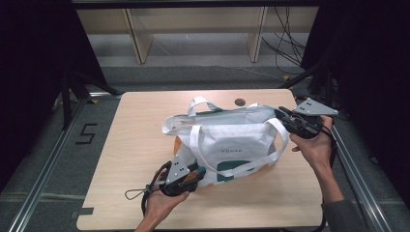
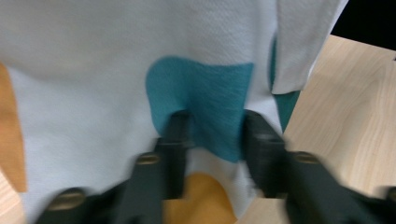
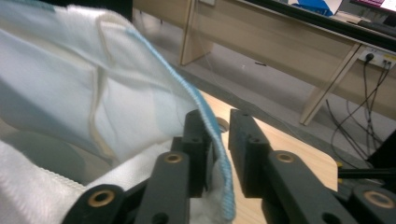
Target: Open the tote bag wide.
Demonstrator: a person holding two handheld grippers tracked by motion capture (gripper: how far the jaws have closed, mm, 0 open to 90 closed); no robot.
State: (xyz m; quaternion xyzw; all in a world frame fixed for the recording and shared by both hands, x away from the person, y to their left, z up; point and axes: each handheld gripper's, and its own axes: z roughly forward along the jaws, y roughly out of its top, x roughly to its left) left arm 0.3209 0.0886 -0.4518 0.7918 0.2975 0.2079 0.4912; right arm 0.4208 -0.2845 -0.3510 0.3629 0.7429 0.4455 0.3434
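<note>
- On the table (image 1: 125, 145) your tote bag (image 1: 232, 142) lies flat, mouth toward the far right, straps loose on top.
- Your left gripper (image 2: 212, 135) sits at the bag's bottom edge, jaws apart with fabric bunched between them, not yet pinched.
- Your right gripper (image 3: 218, 140) has the blue-stitched rim (image 3: 205, 116) between nearly closed jaws.
- By my reading, both ends are reached; the lifting or spreading remains.

Your left gripper (image 2: 212, 135) blurs at its fingers (image 2: 175, 140); the bag (image 2: 116, 84) between them runs off the frame, hiding the counter (image 2: 345, 107) beyond.
</note>
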